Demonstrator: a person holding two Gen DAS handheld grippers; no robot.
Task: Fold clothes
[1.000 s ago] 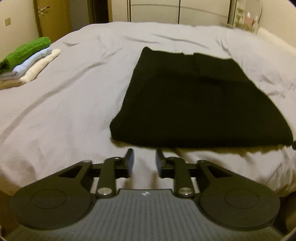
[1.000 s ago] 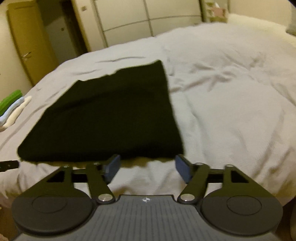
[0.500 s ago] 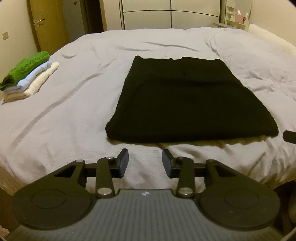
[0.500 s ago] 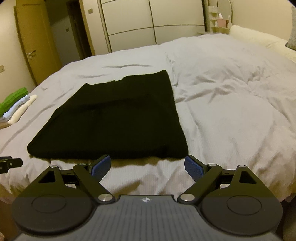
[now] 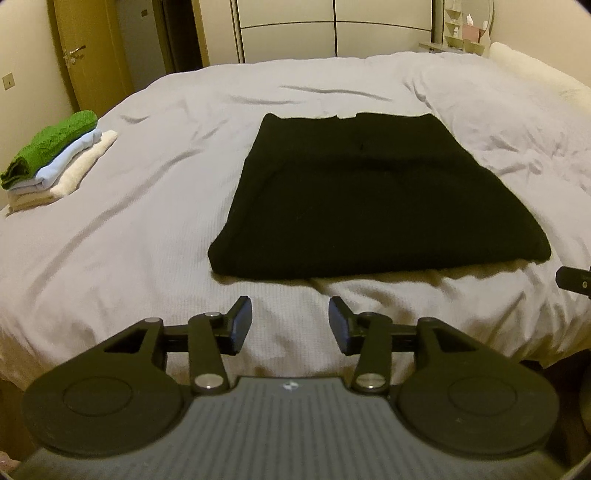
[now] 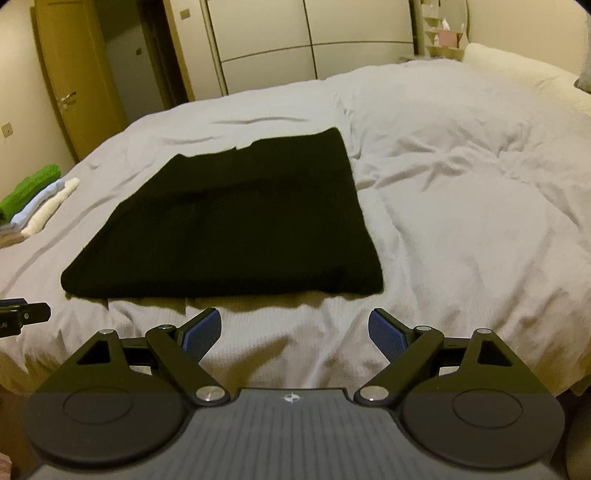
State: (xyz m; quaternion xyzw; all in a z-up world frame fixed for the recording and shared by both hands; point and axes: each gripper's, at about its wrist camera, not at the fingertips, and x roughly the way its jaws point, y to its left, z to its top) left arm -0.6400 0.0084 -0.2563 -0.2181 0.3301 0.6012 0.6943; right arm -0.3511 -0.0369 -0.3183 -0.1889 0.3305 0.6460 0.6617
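A black garment [image 5: 365, 199] [image 6: 236, 225] lies folded flat into a rectangle on the pale grey bedcover [image 5: 140, 221] [image 6: 461, 206]. My left gripper [image 5: 290, 320] hovers open just short of the garment's near edge, nothing between its fingers. My right gripper [image 6: 294, 328] stands wide open near the garment's near right corner, also holding nothing. Each gripper's tip shows at the edge of the other's view: the right gripper [image 5: 574, 279] and the left gripper [image 6: 22, 315].
A stack of folded clothes [image 5: 55, 160] [image 6: 35, 203], green on top, then light blue and cream, sits at the bed's left edge. A pillow [image 6: 517, 70] lies at the far right. Wardrobe doors [image 5: 332, 29] and a wooden door [image 5: 88, 55] stand behind the bed.
Both grippers have drawn back and up from the black garment, and both have opened wider. The garment lies still.
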